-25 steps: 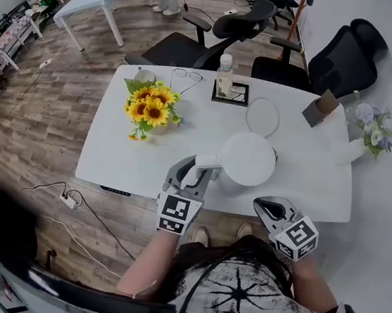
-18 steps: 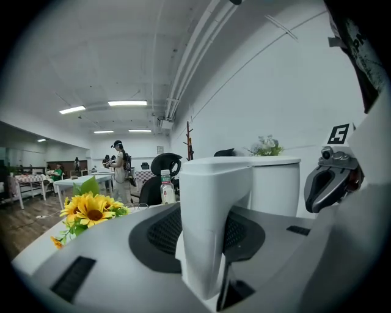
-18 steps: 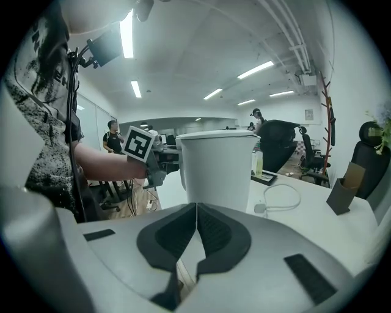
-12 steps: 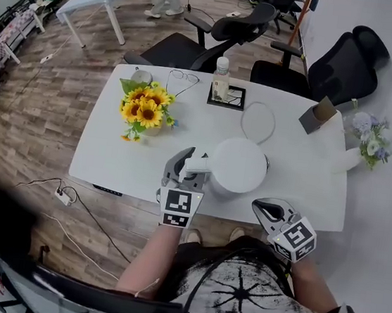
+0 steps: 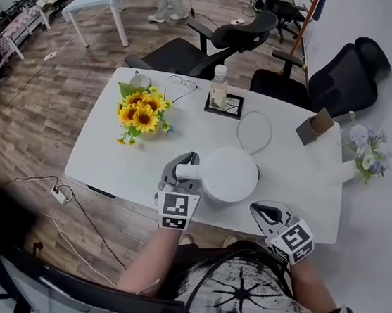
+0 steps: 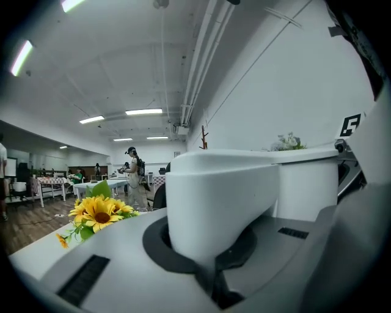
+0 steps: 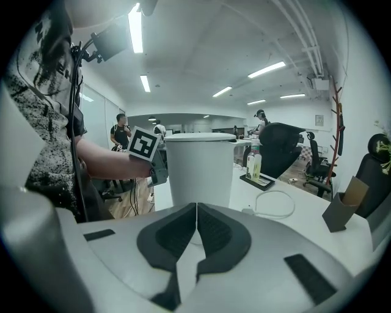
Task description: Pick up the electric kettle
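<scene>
My left claw [image 5: 183, 165] reaches forward from my bare forearm, held almost level with its marker cube facing up, and its jaws are closing on the thick white handle [image 6: 220, 202] of the round, flat-lidded white electric kettle [image 5: 229, 174]. In the left gripper view that handle fills the gap between the dark pads, which sit against it on both sides. The kettle stands on the white oval surface [image 5: 111, 156] near the edge closest to me, with its handle sticking out to its left, towards that claw. My right claw [image 5: 268, 212] is to the right of the kettle and nearer to me, over the near edge of the surface and tilted somewhat downward. Its jaws are pressed together with nothing between them. It is clear of the kettle, and the right gripper view looks straight at the kettle's white body. Left of the kettle and further from me stands a bunch of yellow sunflowers [image 5: 143, 114]. Beyond the kettle a thin white cable loop [image 5: 254, 132] lies flat, and further back a clear plastic bottle [image 5: 219, 88] stands on a dark square tray. To the kettle's far right a brown cardboard box [image 5: 314, 126] sits upright.
</scene>
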A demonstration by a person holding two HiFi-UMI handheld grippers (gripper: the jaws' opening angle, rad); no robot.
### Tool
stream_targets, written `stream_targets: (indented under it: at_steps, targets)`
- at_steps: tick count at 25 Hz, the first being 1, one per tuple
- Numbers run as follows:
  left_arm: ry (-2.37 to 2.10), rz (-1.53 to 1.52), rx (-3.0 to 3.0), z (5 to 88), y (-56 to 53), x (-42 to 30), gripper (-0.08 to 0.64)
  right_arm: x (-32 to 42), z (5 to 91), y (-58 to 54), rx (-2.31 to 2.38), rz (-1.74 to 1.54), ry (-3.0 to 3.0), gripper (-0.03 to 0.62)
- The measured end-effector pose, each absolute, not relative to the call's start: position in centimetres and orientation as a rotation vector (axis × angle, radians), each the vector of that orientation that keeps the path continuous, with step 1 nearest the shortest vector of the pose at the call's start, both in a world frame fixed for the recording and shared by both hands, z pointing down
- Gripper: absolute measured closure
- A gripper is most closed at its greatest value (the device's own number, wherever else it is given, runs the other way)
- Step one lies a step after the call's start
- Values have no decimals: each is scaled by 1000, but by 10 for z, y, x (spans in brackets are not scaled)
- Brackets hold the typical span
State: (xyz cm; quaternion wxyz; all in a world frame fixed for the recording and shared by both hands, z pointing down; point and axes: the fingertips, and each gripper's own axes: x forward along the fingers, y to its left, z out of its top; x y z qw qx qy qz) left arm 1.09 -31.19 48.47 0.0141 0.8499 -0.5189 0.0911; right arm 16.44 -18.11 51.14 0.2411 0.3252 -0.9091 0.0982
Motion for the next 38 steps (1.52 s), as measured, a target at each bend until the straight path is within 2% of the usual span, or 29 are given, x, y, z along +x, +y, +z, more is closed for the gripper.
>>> stream_targets:
  at_steps: [23,38]
  targets:
    - [-1648,197,2636,463,-346,9,551,185,500,-195,941,212,-2484,569]
    - [-1723,198,2587,449,-343,-57,551,144,499,-189,932,204,-2507,569]
